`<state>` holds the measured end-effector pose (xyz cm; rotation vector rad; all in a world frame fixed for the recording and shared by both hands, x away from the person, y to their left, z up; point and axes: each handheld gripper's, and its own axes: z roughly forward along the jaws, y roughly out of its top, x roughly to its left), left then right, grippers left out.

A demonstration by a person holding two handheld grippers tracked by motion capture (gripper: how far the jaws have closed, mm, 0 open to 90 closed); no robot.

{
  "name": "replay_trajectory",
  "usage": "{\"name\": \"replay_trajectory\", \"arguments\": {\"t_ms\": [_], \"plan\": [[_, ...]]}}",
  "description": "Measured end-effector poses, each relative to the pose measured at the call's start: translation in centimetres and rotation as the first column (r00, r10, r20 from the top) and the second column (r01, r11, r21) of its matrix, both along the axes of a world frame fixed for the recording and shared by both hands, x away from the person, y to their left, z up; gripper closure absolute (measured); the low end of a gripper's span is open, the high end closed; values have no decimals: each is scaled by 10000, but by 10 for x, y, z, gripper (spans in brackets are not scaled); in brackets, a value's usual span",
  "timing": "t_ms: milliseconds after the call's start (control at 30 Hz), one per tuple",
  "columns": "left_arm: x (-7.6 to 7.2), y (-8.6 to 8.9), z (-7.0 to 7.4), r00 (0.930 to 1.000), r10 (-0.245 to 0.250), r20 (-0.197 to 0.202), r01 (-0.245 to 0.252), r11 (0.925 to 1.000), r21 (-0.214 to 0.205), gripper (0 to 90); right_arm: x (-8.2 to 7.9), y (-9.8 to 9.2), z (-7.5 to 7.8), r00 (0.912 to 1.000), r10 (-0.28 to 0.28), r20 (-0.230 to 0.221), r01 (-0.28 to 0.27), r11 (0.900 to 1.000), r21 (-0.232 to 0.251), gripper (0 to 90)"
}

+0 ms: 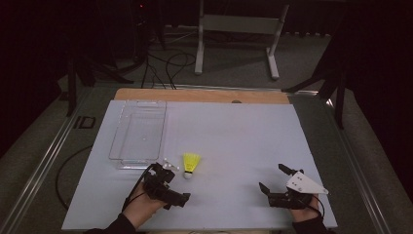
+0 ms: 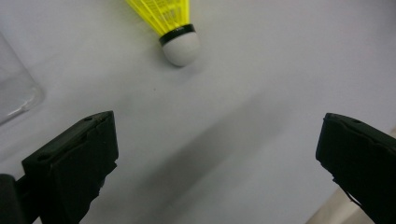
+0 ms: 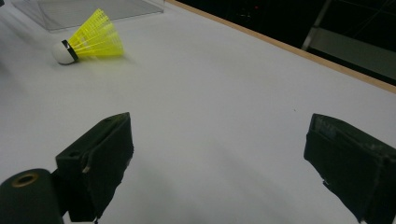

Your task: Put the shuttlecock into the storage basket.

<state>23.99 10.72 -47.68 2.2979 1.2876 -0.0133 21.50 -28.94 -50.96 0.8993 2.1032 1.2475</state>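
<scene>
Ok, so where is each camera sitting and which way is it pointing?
High view: above the person's side, looking forward and down on the table; shows both hands, left gripper and right gripper.
Left gripper view: rides that gripper, facing down past its open jaws at the shuttlecock.
Right gripper view: rides low, looking across the table past its open jaws.
All three share the shuttlecock and the clear box.

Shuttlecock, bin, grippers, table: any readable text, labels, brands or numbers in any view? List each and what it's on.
No readable text in any view.
Shuttlecock: the black band above the white cork carries small marks, too blurred to read in the left gripper view.
Clear plastic bin: no label seen.
Left gripper and right gripper: no markings; the grey plate shows only screw holes.
</scene>
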Motion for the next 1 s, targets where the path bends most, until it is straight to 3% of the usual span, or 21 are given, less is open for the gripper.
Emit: {"name": "replay_trajectory", "arguments": {"t_ms": [33, 67, 100, 167, 233, 267, 333, 367, 433, 500, 533, 667, 833, 1000], "plan": [[1, -5, 0, 9998, 90, 160, -96, 9992, 385, 0, 0, 0, 0, 10000, -21, 0, 21, 10000, 28, 81], [3, -9, 2, 9998, 124, 121, -129, 9990, 418, 1, 0, 0, 0, 10000, -31, -12, 31, 10000, 32, 81], [5, -11, 4, 9993, 359, -77, -359, 9993, -72, 0, 0, 0, 0, 9999, -96, -31, 96, 10000, 9, 81], [6, -22, 6, 9998, 76, 201, -85, 9989, 455, 1, 0, 0, 0, 10000, -95, 1, 95, 9999, 49, 81], [9, -26, 6, 9995, 315, -51, -314, 9993, 222, 1, 0, 0, 1, 9999, -122, 17, 122, 9999, 51, 81], [9, -31, 5, 9997, 220, 114, -228, 9973, 698, 1, -1, 0, 1, 9999, -102, -7, 102, 9999, 104, 81], [11, -33, 4, 9990, 442, -101, -436, 9976, 547, 1, -1, 1, 1, 10000, -82, 38, 81, 9999, 80, 81], [12, -35, 3, 9988, 490, 84, -495, 9958, 770, 1, -2, 1, 2, 10000, -30, 50, 29, 9999, 108, 81], [16, -35, 4, 9975, 705, -6, -703, 9957, 607, 1, -2, 2, 2, 10000, 35, 72, -35, 10000, 77, 81], [19, -36, 7, 9933, 1114, 311, -1134, 9909, 723, 2, -2, 2, 2, 10000, 35, 77, -35, 10000, 23, 81], [22, -37, 7, 9939, 1098, 89, -1102, 9921, 599, 2, -2, 3, 2, 10000, 34, 33, -34, 10000, 64, 81], [27, -44, 11, 9916, 1235, 373, -1261, 9889, 789, 16, -1, 3, 1, 10000, 19, 15, -19, 10000, 29, 81], [36, -47, 7, 9880, 1522, -257, -1500, 9862, 707, 40, -2, 3, 2, 10000, -36, 25, 36, 10000, 43, 81], [41, -49, 5, 9843, 1748, -250, -1714, 9800, 1015, 84, -2, 3, 2, 10000, -82, 53, 82, 10000, -10, 81]]}}
